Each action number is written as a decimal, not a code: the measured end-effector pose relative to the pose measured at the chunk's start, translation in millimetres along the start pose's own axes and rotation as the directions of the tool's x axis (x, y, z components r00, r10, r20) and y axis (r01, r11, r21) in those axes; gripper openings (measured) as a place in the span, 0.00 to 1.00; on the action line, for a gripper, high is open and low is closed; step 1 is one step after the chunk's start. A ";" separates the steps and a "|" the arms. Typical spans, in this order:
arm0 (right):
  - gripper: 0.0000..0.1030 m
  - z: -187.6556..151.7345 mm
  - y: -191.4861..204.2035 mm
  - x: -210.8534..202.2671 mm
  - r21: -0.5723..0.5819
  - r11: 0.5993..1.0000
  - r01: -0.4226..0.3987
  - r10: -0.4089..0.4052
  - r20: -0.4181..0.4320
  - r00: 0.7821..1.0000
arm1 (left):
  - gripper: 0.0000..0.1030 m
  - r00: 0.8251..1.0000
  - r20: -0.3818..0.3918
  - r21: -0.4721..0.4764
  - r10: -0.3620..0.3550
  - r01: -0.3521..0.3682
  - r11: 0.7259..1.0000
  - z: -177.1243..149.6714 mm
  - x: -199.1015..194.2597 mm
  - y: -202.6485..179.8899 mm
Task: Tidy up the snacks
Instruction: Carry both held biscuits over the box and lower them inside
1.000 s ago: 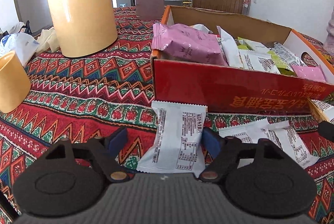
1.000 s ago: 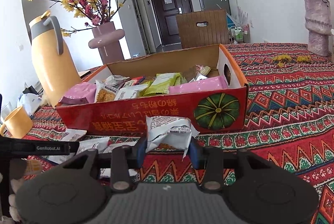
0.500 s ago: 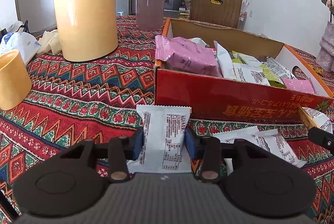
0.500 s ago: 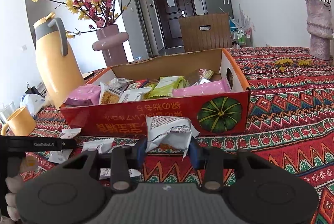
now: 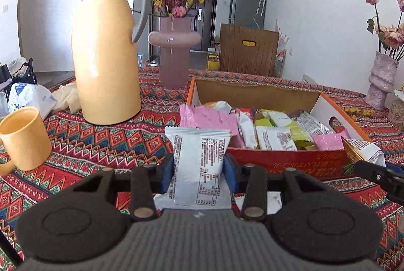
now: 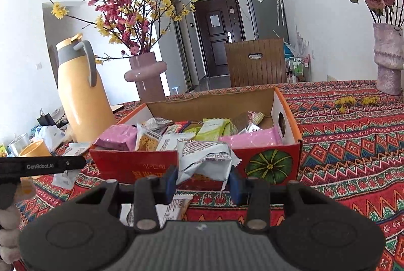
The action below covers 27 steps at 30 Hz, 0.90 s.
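My left gripper [image 5: 199,172] is shut on a white snack packet [image 5: 199,165] and holds it upright above the tablecloth, just in front of the red cardboard box [image 5: 285,161]. My right gripper [image 6: 203,180] is shut on a crumpled white snack packet [image 6: 205,157], lifted in front of the same red box [image 6: 141,165]. The box holds several pink, green and white packets. The right gripper with its packet [image 5: 363,148] shows at the right edge of the left wrist view. More white packets [image 6: 174,208] lie on the cloth below the right gripper.
A tall yellow thermos jug [image 5: 106,56] and a pink vase with blossoms [image 5: 174,49] stand behind and left of the box. A yellow mug [image 5: 24,137] stands at the left. Another vase [image 6: 388,59] stands far right. A patterned red cloth [image 6: 353,139] covers the table.
The left gripper closed on the white packet and lifted it off the cloth. The right gripper rose with its packet, so both views now look over the box's front wall.
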State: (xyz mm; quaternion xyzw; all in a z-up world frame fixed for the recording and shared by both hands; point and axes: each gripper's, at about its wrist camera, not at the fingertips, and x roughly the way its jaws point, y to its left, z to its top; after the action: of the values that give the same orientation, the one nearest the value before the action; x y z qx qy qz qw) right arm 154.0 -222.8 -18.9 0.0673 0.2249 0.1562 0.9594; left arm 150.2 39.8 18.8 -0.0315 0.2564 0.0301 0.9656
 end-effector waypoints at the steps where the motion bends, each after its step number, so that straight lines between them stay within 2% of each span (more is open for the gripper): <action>1: 0.39 3.3 0.2 -1.2 -0.004 1.000 0.002 -0.001 0.012 1.000 | 0.41 1.000 0.014 0.002 -0.003 0.003 1.000 3.7 -2.4 -1.6; 14: 0.40 52.6 -2.1 12.7 -0.042 0.999 0.028 -0.023 0.123 0.992 | 0.41 0.989 0.141 0.035 -0.032 0.028 0.999 54.9 -7.4 -31.5; 22: 0.40 76.3 -4.7 41.1 -0.056 0.997 0.048 -0.040 0.140 0.989 | 0.41 0.986 0.164 0.016 -0.016 0.013 1.000 78.9 14.0 -44.0; 27: 0.40 78.5 -8.5 66.2 -0.053 0.997 0.059 -0.051 0.134 0.990 | 0.41 0.988 0.153 -0.006 0.013 -0.013 1.000 85.0 39.1 -47.3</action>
State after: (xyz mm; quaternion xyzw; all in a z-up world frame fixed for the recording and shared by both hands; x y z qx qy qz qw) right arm 248.1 -213.7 22.1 0.0438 0.1579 0.1313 0.9777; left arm 229.5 0.9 75.1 -0.0300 0.1819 0.0394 0.9821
